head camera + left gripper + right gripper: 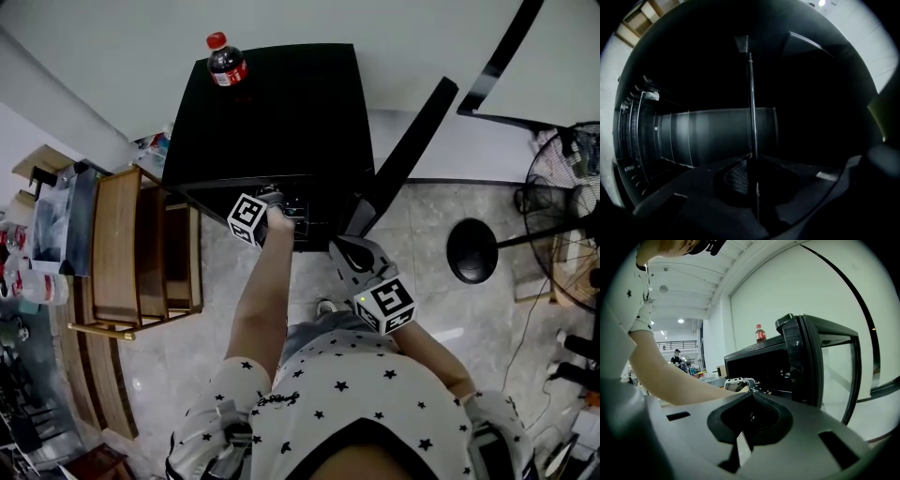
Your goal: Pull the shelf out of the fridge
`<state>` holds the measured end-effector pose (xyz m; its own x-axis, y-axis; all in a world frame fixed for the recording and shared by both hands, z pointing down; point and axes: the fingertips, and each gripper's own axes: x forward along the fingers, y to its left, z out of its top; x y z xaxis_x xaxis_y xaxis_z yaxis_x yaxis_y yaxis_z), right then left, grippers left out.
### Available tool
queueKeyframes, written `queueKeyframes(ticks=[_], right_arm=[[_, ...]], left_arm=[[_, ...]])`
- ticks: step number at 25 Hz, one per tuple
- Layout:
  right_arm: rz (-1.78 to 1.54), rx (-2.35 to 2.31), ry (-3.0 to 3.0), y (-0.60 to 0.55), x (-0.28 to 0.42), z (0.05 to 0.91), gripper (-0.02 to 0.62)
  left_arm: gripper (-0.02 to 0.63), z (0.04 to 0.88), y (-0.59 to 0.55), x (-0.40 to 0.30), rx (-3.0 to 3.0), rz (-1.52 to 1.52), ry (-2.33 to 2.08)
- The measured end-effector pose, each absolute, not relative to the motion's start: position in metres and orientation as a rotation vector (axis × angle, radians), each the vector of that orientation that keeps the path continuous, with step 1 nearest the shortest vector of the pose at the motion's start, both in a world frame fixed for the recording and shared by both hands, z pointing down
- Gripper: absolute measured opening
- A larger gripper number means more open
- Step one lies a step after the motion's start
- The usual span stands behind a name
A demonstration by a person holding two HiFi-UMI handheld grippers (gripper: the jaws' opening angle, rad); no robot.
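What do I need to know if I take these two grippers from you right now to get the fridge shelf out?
Left gripper: inside the fridge, jaws shut on the thin edge of the shelf.
Right gripper: shut, empty, held outside beside the open door.
Done: door open, shelf gripped.
Left to do: the shelf is not out yet, so pull it straight toward you.
Go gently, because a cola bottle stands on top of the fridge.
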<state>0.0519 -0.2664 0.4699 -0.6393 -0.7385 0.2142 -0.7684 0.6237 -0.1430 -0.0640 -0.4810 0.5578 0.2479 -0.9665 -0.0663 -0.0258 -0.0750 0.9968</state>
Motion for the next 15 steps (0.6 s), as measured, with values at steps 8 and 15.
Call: queueKeyframes(ticks=[8, 15], right_arm=[[0.328, 1.255, -2.702, -0.260, 0.050, 0.471, -0.006], [0.321, 1.273, -2.698, -0.247, 0.047, 0.470, -0.006]], left_arm=[[0.025, 0.559, -0.472, -0.065, 1.382, -1.067, -1.006], [0.023, 0.558, -0.449, -0.067, 1.365, -1.066, -0.995]])
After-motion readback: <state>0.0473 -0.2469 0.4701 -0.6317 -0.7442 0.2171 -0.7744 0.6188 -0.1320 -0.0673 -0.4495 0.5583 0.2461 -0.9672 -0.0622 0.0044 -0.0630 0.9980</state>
